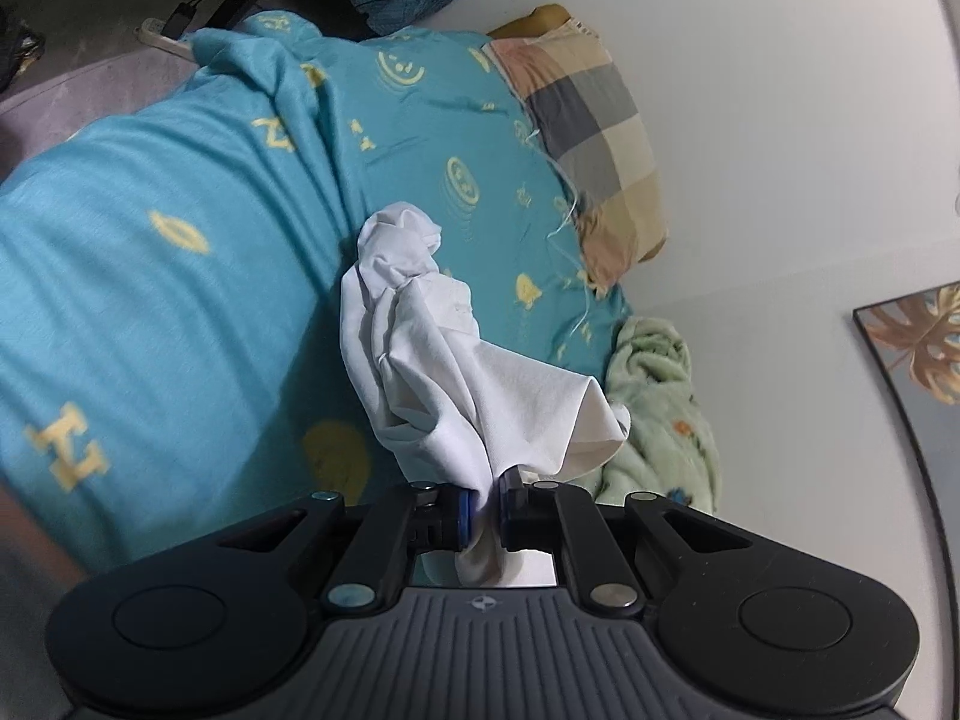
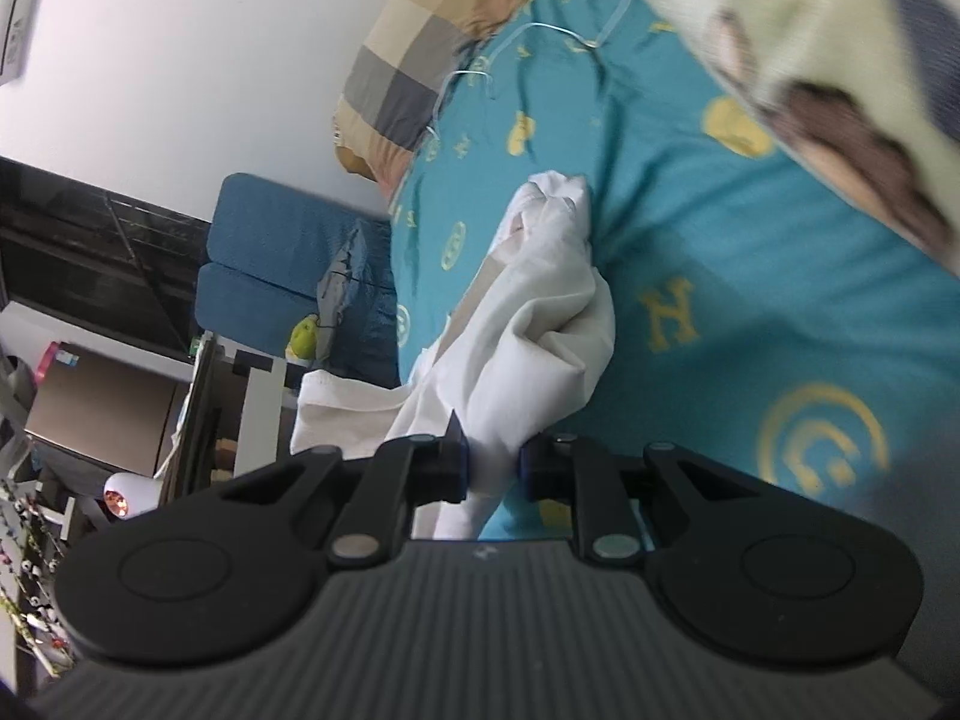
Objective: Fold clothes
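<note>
A home bedroom: teal-sheeted bed (image 1: 180, 276) with checked pillow (image 1: 594, 138).

I can't make out what kind of garment the bunched white cloth (image 1: 456, 372) is, its pinched edge is hidden between the left gripper's (image 1: 486, 504) pads, and the green blanket (image 2: 780, 18) is blurred and cut off by the right view's edge.
</note>
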Tool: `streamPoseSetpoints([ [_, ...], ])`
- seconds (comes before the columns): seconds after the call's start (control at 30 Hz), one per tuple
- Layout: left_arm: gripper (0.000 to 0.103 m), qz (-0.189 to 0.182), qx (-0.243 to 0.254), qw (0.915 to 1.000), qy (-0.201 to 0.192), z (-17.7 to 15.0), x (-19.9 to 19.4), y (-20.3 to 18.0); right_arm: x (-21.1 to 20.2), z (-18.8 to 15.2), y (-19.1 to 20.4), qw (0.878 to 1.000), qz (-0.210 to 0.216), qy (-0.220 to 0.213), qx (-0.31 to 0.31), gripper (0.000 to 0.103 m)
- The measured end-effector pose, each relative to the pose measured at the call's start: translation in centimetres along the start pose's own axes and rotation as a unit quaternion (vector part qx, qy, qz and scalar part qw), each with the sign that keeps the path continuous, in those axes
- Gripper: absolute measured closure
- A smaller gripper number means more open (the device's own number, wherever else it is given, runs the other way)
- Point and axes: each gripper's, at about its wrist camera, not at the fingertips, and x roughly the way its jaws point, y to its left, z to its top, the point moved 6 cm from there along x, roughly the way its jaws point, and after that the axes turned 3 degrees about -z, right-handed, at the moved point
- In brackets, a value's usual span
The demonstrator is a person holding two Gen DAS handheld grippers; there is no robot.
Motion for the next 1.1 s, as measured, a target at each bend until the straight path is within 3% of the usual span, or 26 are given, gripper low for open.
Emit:
streamPoseSetpoints([
  [0.2,0.094,-0.004,-0.014,0.9997,-0.020,1.4,-0.1,-1.0,-1.9,-1.3,-0.9,1.000,-0.009,0.011,0.017,0.085],
  [0.47,0.098,-0.008,-0.033,0.9983,-0.047,3.2,-0.2,-2.4,1.5,2.8,2.3,0.999,0.000,0.007,0.036,0.084],
  [0.83,0.098,0.039,-0.018,0.9981,-0.043,12.0,14.0,-1.0,13.6,10.4,2.5,0.997,-0.058,0.016,0.053,0.083],
  [1.1,0.098,0.086,-0.006,0.9961,-0.016,15.3,20.8,4.1,22.6,12.4,-1.3,0.992,-0.095,0.067,0.041,0.083],
])
